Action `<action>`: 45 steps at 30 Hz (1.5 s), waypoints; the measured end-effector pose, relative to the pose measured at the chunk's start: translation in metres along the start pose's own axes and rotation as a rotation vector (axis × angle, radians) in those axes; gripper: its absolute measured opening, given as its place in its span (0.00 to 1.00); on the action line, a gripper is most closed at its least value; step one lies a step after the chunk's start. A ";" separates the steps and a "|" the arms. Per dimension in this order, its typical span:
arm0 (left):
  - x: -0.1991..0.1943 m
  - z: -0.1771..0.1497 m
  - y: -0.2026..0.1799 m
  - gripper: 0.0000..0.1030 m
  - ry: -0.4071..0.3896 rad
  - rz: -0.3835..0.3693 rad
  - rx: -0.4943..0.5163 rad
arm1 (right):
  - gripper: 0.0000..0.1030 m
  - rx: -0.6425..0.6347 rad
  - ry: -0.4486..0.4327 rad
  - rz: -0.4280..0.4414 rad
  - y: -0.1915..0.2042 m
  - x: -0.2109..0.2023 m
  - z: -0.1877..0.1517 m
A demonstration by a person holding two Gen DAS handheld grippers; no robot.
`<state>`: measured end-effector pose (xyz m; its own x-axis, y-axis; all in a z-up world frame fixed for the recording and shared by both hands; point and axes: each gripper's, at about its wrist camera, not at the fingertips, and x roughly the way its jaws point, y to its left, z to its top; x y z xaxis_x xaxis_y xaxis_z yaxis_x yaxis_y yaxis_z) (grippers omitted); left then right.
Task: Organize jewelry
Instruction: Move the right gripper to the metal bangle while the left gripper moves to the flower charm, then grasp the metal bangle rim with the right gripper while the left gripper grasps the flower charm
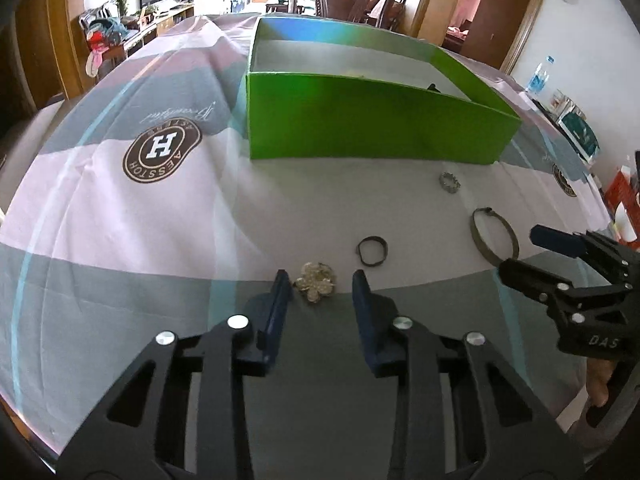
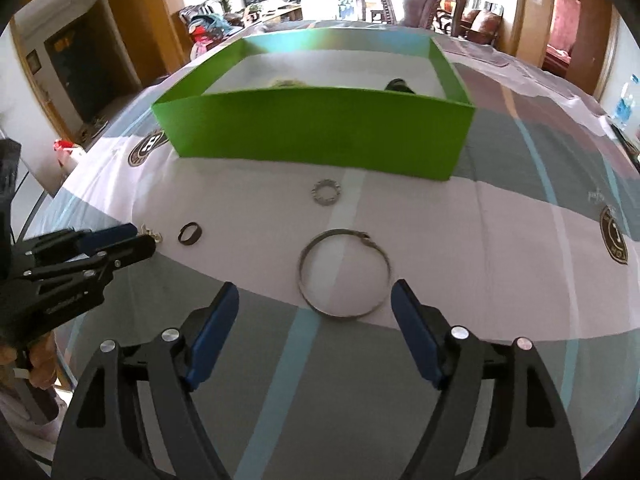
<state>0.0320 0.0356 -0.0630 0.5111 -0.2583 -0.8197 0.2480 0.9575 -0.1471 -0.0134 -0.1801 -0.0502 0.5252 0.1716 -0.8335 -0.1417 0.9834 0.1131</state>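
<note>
Brooch (image 1: 315,281), gold, flower-shaped, lying on striped cloth (image 1: 120,220) between tips of left gripper (image 1: 322,280); left blue pad beside it, right pad clear, so jaws narrowed, not pressing. Dark ring (image 1: 372,251) just beyond right pad. Right gripper (image 2: 315,295) spread wide, nothing held; thin metal bangle (image 2: 344,274) flat on cloth between and just ahead of its fingertips, untouched. Small toothed silver ring (image 2: 325,193) further off, near front wall of green box (image 2: 320,132). Something dark inside box, unclear
</note>
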 end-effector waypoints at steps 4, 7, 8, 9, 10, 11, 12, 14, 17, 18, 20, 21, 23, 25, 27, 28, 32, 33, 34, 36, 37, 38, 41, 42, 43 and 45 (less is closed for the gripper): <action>-0.001 -0.001 -0.003 0.27 -0.004 -0.009 0.021 | 0.75 0.007 -0.008 0.001 -0.002 -0.002 0.001; 0.006 -0.001 -0.006 0.27 0.013 -0.011 0.025 | 0.75 0.001 -0.007 0.011 0.001 0.001 0.001; 0.008 0.000 -0.008 0.28 0.005 -0.006 0.031 | 0.75 0.001 -0.004 0.013 0.002 0.002 0.001; 0.009 0.001 -0.009 0.29 0.003 -0.005 0.037 | 0.75 0.002 -0.002 0.014 0.002 0.003 0.001; 0.010 0.003 -0.011 0.29 0.002 -0.005 0.043 | 0.75 0.002 -0.001 0.014 0.002 0.004 0.000; 0.012 0.004 -0.012 0.29 0.002 -0.010 0.045 | 0.75 0.004 -0.001 0.013 0.002 0.004 0.000; 0.013 0.005 -0.014 0.29 -0.002 -0.018 0.049 | 0.75 0.005 -0.001 0.010 0.001 0.004 -0.001; 0.017 0.007 -0.019 0.29 -0.012 -0.011 0.068 | 0.75 0.008 -0.006 0.005 0.001 0.003 -0.001; 0.017 0.007 -0.022 0.31 -0.006 -0.006 0.074 | 0.74 0.006 -0.019 0.002 0.001 -0.002 -0.001; 0.016 0.006 -0.022 0.31 -0.004 -0.008 0.073 | 0.72 -0.007 -0.034 0.012 0.003 -0.005 0.000; 0.016 0.006 -0.020 0.31 -0.002 -0.006 0.069 | 0.60 -0.031 -0.042 0.019 0.007 -0.007 0.000; 0.015 0.006 -0.020 0.31 -0.002 -0.004 0.067 | 0.57 -0.045 -0.041 0.018 0.010 -0.006 0.001; 0.015 0.005 -0.020 0.32 -0.001 -0.003 0.064 | 0.41 -0.058 -0.029 0.019 0.014 -0.001 0.002; 0.014 0.004 -0.021 0.35 0.001 -0.004 0.067 | 0.31 -0.063 -0.002 0.012 0.016 0.008 0.003; 0.013 0.003 -0.022 0.38 0.002 -0.005 0.070 | 0.22 -0.068 0.016 0.002 0.018 0.016 0.002; 0.013 0.002 -0.021 0.40 0.002 -0.006 0.072 | 0.14 -0.072 0.018 -0.007 0.019 0.017 0.001; 0.013 0.001 -0.021 0.40 -0.001 -0.008 0.074 | 0.03 -0.048 0.016 -0.020 0.014 0.024 0.004; 0.013 0.001 -0.021 0.40 -0.002 -0.010 0.072 | 0.03 -0.037 0.011 -0.033 0.012 0.024 0.005; 0.013 0.001 -0.021 0.40 -0.002 -0.011 0.071 | 0.03 -0.025 0.005 -0.050 0.010 0.025 0.006; 0.013 0.001 -0.020 0.40 -0.003 -0.011 0.070 | 0.03 0.037 -0.001 -0.065 0.001 0.027 0.010; 0.013 0.001 -0.020 0.40 -0.003 -0.011 0.071 | 0.03 0.062 0.006 -0.052 -0.004 0.026 0.011; 0.013 0.001 -0.020 0.41 -0.003 -0.012 0.071 | 0.04 0.078 0.017 -0.030 -0.008 0.025 0.011; 0.013 0.001 -0.020 0.42 0.000 -0.015 0.071 | 0.15 0.057 0.012 -0.021 -0.013 0.017 0.009; 0.013 0.001 -0.021 0.43 0.000 -0.017 0.070 | 0.17 0.039 0.006 -0.034 -0.012 0.013 0.008; 0.013 0.001 -0.021 0.43 0.000 -0.017 0.071 | 0.18 0.025 0.004 -0.041 -0.012 0.012 0.008; 0.014 0.001 -0.022 0.44 -0.002 -0.015 0.074 | 0.18 -0.001 0.003 -0.054 -0.011 0.010 0.007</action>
<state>0.0346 0.0107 -0.0701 0.5083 -0.2733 -0.8166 0.3158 0.9414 -0.1184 -0.0010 -0.1885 -0.0561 0.5293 0.1180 -0.8402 -0.1143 0.9912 0.0672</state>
